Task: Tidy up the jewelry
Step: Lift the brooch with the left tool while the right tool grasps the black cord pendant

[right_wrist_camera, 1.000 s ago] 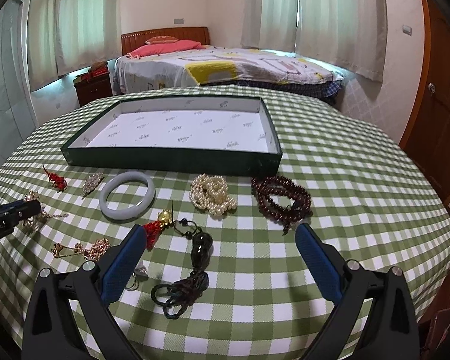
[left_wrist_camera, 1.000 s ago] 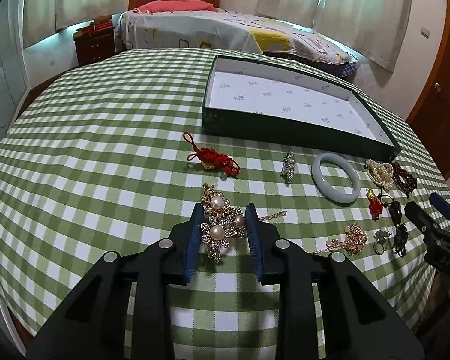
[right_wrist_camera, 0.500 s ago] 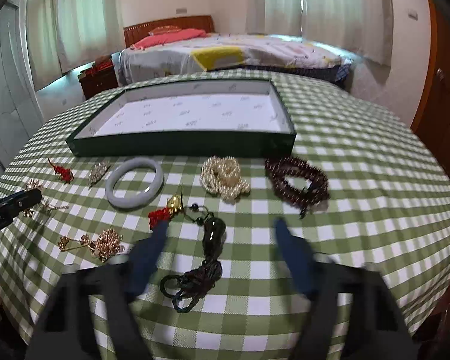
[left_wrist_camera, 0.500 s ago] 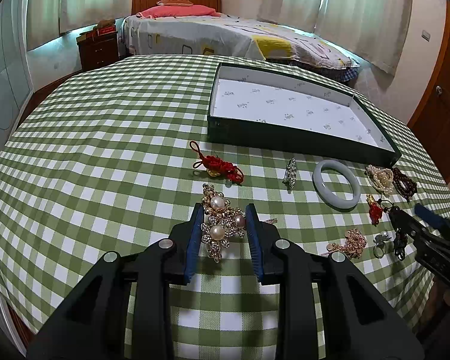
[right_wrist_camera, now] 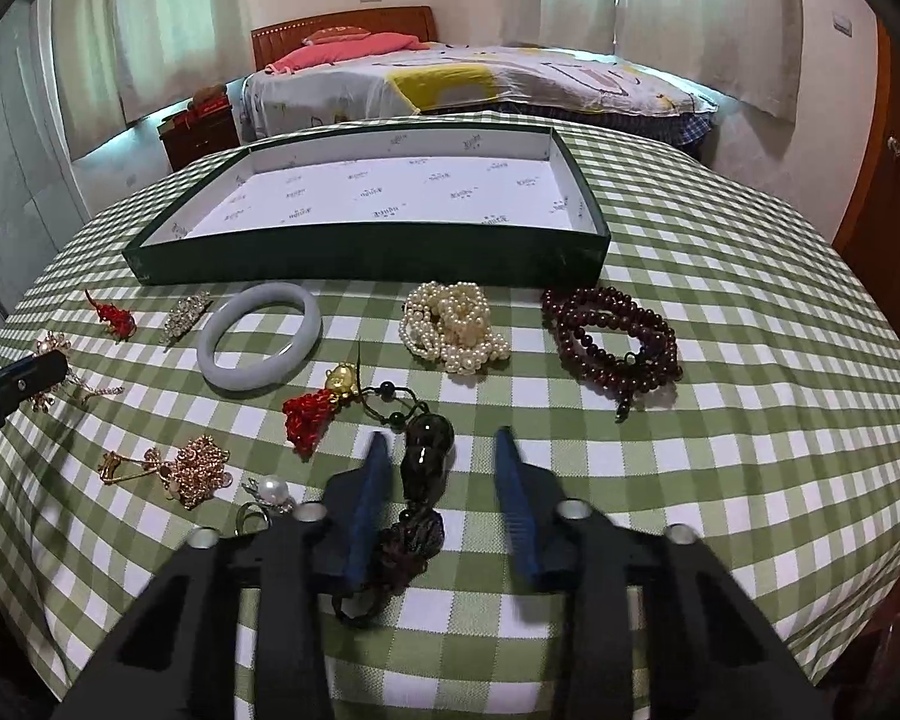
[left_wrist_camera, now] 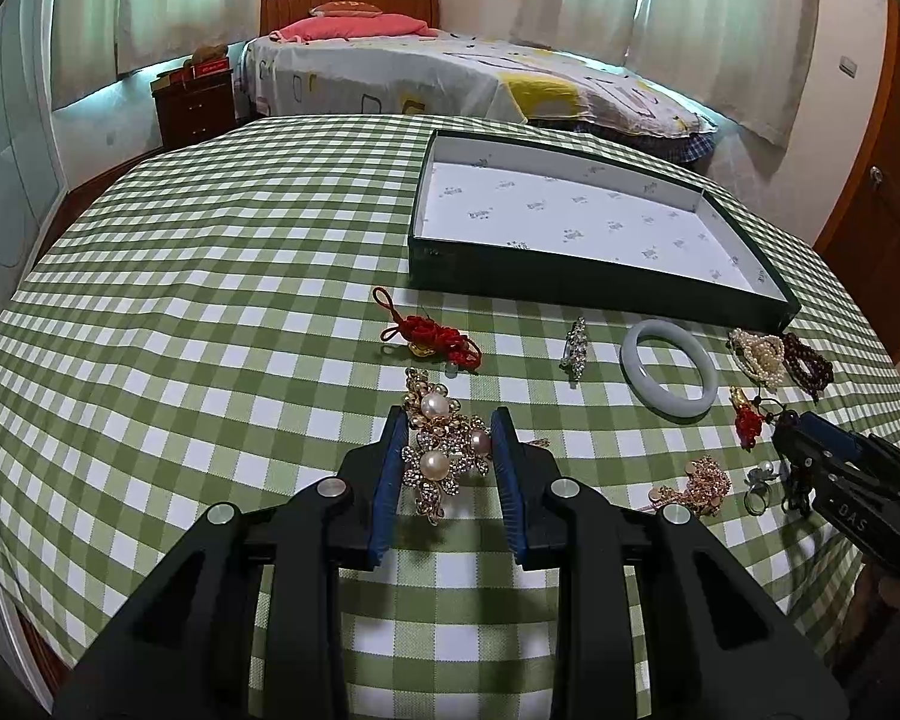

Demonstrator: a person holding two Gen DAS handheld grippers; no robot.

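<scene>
My left gripper (left_wrist_camera: 447, 456) is shut on a gold flower brooch with pearls (left_wrist_camera: 441, 450), pinched between its blue pads just above the checked cloth. My right gripper (right_wrist_camera: 441, 474) hangs over a dark gourd-shaped pendant on a black cord (right_wrist_camera: 429, 447). Its jaws are closing. The pendant lies between them near the left pad, with a clear gap to the right pad. Behind the jewelry stands the dark green box with a white lining (right_wrist_camera: 360, 258), holding nothing. In the left wrist view the right gripper (left_wrist_camera: 810, 441) shows at the right edge.
Spread before the box are a pale jade bangle (right_wrist_camera: 240, 383), a pearl necklace (right_wrist_camera: 456, 330), dark red beads (right_wrist_camera: 561, 315), a red tassel charm (right_wrist_camera: 306, 414), a gold brooch (right_wrist_camera: 192, 468), a pearl ring (right_wrist_camera: 273, 489), a rhinestone clip (left_wrist_camera: 575, 348) and a red knot (left_wrist_camera: 432, 333). A bed stands beyond the table.
The right jaws have swung in from wide apart to a narrow gap around the dark pendant, and the gripper has tipped slightly. The left gripper still holds the pearl brooch in place.
</scene>
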